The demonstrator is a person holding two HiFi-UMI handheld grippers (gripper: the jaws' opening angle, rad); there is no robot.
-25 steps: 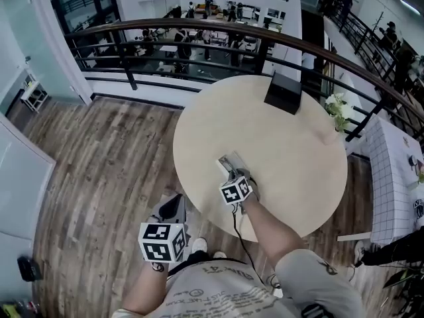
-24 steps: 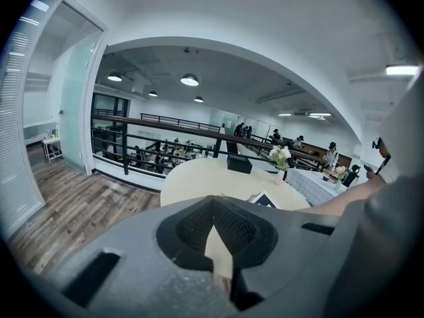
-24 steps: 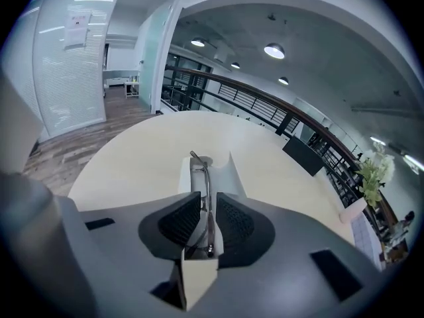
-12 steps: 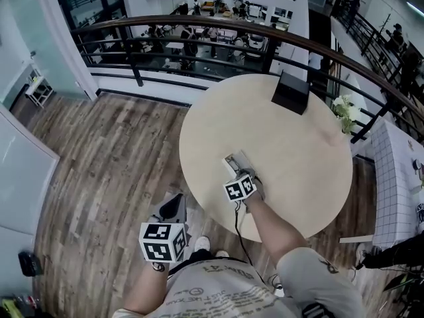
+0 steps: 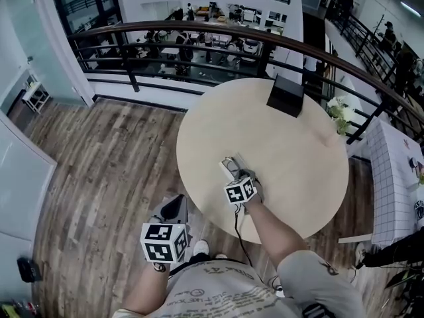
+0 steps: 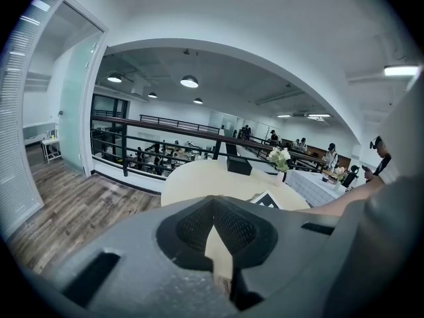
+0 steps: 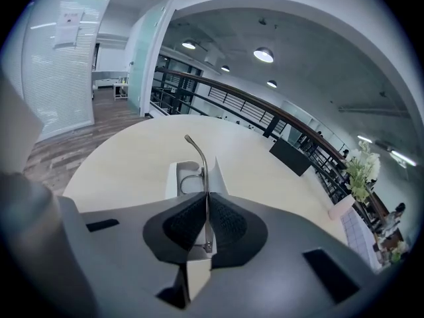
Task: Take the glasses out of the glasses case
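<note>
Glasses (image 7: 199,159) are sitting in the open case (image 7: 172,177) near the table's (image 5: 291,144) near edge, and the right gripper (image 7: 206,204) is pinching one thin metal temple. They're probably light, bendy and fragile, so gripping by the hinge seems safer. Left gripper (image 6: 213,207) is hanging closed and empty, off the table.

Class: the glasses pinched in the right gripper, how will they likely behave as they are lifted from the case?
Probably light: the glasses look like thin metal. Held by one slim temple in the right gripper, they may pivot or slip. The frame looks bendable, so likely fragile. It may snag the case.
</note>
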